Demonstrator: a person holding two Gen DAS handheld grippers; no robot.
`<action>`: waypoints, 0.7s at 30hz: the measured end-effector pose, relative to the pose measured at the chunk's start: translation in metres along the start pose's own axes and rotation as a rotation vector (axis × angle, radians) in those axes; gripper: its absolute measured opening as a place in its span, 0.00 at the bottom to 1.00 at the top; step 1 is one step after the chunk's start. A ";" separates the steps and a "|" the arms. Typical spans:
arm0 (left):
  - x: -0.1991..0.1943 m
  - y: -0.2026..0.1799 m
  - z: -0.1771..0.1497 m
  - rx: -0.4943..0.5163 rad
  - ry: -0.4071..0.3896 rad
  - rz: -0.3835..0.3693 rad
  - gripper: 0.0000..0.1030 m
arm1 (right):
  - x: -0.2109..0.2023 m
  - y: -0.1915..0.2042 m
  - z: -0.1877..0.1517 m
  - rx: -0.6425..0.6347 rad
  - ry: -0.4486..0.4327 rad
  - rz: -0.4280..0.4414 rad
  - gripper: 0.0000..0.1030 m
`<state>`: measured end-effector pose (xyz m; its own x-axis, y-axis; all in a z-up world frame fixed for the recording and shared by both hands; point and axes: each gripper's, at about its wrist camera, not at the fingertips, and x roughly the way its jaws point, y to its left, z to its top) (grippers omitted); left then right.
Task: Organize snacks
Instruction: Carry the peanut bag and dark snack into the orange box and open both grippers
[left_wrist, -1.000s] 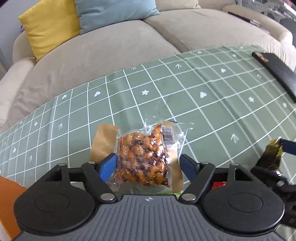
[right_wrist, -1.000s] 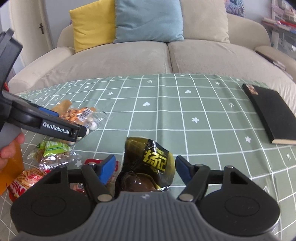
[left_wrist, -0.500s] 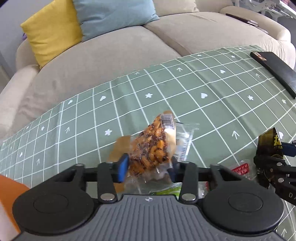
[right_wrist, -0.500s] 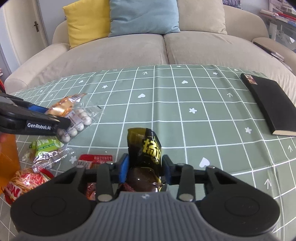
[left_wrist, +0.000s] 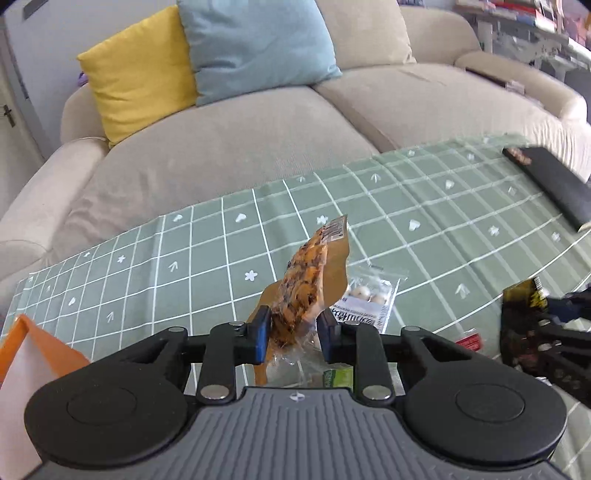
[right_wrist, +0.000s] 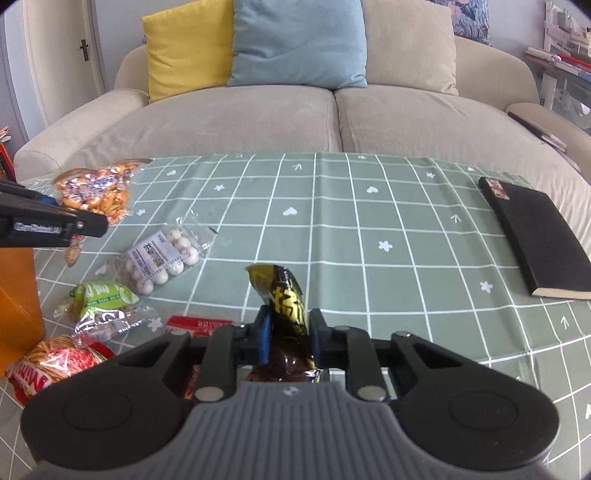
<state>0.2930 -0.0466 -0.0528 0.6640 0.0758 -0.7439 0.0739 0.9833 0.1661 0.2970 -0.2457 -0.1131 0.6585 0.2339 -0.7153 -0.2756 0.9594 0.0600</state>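
My left gripper (left_wrist: 294, 328) has its jaws closing on a clear packet of orange-brown nuts (left_wrist: 306, 288), and the blue pads press its lower part. The packet stands tilted, lifted off the green checked tablecloth (left_wrist: 207, 258). In the right wrist view the same packet (right_wrist: 99, 192) hangs at the far left. My right gripper (right_wrist: 287, 332) has its jaws closing on a black and yellow snack packet (right_wrist: 286, 295), squeezed upright between the pads, low over the cloth. That dark packet (left_wrist: 521, 314) also shows at the right edge of the left wrist view.
On the cloth lie a packet of white balls (right_wrist: 162, 258), a green packet (right_wrist: 103, 299), a red packet (right_wrist: 199, 325) and a red biscuit pack (right_wrist: 51, 362). An orange box (right_wrist: 16, 295) stands at the left. A black notebook (right_wrist: 535, 236) lies at the right. A beige sofa stands behind.
Both grippers went from open to closed on their packets. The left one rose with the nut packet, uncovering the white-ball packet beneath. The right gripper stayed in place.
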 end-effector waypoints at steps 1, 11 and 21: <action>-0.007 0.000 0.000 -0.003 -0.013 -0.006 0.29 | -0.001 0.001 0.000 -0.006 -0.002 0.000 0.16; -0.057 0.004 -0.009 -0.066 -0.059 -0.041 0.29 | -0.026 -0.001 0.008 0.042 -0.084 0.057 0.13; -0.114 0.023 -0.031 -0.107 -0.137 -0.019 0.29 | -0.076 0.015 0.004 0.095 -0.187 0.221 0.12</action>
<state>0.1967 -0.0273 0.0157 0.7593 0.0409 -0.6495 0.0128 0.9969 0.0777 0.2457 -0.2489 -0.0554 0.7095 0.4552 -0.5380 -0.3656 0.8904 0.2713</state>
